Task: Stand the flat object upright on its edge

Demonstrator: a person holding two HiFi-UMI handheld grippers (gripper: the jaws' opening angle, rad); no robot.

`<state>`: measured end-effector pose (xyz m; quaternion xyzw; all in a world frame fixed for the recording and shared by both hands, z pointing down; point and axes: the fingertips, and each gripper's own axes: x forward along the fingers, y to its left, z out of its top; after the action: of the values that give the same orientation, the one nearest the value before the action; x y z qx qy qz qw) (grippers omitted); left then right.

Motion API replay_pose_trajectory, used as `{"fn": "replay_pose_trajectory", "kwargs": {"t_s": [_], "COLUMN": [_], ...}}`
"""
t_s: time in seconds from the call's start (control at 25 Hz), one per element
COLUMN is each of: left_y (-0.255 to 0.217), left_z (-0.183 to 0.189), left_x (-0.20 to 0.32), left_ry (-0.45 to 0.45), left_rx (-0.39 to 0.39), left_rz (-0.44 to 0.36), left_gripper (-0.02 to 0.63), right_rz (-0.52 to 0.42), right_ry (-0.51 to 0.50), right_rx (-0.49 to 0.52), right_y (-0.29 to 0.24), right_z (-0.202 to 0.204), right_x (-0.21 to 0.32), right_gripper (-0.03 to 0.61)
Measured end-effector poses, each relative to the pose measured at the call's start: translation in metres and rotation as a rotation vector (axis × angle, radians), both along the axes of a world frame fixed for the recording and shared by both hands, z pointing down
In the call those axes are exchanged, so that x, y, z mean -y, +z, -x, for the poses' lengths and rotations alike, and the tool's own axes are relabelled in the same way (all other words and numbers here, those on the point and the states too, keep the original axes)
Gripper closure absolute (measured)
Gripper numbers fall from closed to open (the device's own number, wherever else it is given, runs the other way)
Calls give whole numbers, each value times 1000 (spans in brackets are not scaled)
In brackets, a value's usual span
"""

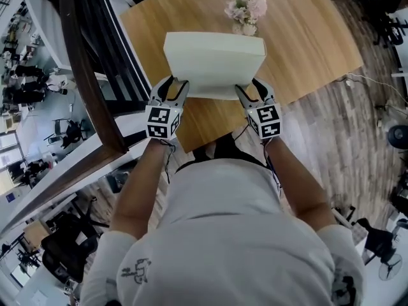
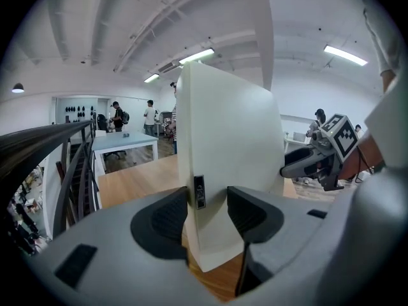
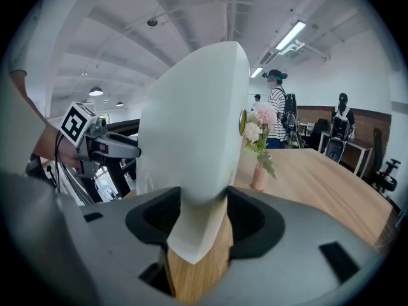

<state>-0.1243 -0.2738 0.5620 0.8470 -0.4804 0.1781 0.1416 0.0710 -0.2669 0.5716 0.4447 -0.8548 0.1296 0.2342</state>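
One cream box (image 1: 213,59), two claws, one wooden table (image 1: 306,37). The left gripper (image 1: 175,87) is clamped on the box's left end, with both pads pressed to its faces. The right gripper (image 1: 250,88) bites the opposite end the same way, so the box spans the gap between them. From each claw the box rises tall on edge, above and beyond the jaws. Its lower corner shows against wood, though contact with the table can't be judged. A single vase of pink flowers (image 1: 245,11) stands past the box, beyond the right claw. Left of the left claw runs one dark railing (image 1: 86,75).
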Motion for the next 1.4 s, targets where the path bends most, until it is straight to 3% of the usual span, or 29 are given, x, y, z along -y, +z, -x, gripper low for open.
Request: {"fn": "replay_pose_trajectory", "kwargs": {"t_s": [0.32, 0.56, 1.4], "left_y": [5, 18, 32], "left_z": [-6, -12, -13], "left_x": [10, 14, 18], "left_ry": [-24, -50, -65], "left_rx": [9, 8, 19], "left_rz": [-23, 2, 18], "left_gripper": [420, 420, 422], "right_rz": [-60, -130, -137], "right_ry": [-29, -29, -51], "right_rx": [-56, -100, -151], "right_y": [0, 2, 28], "right_z": [-7, -11, -13], "right_x": [15, 20, 25], "right_gripper": [345, 347, 342]}}
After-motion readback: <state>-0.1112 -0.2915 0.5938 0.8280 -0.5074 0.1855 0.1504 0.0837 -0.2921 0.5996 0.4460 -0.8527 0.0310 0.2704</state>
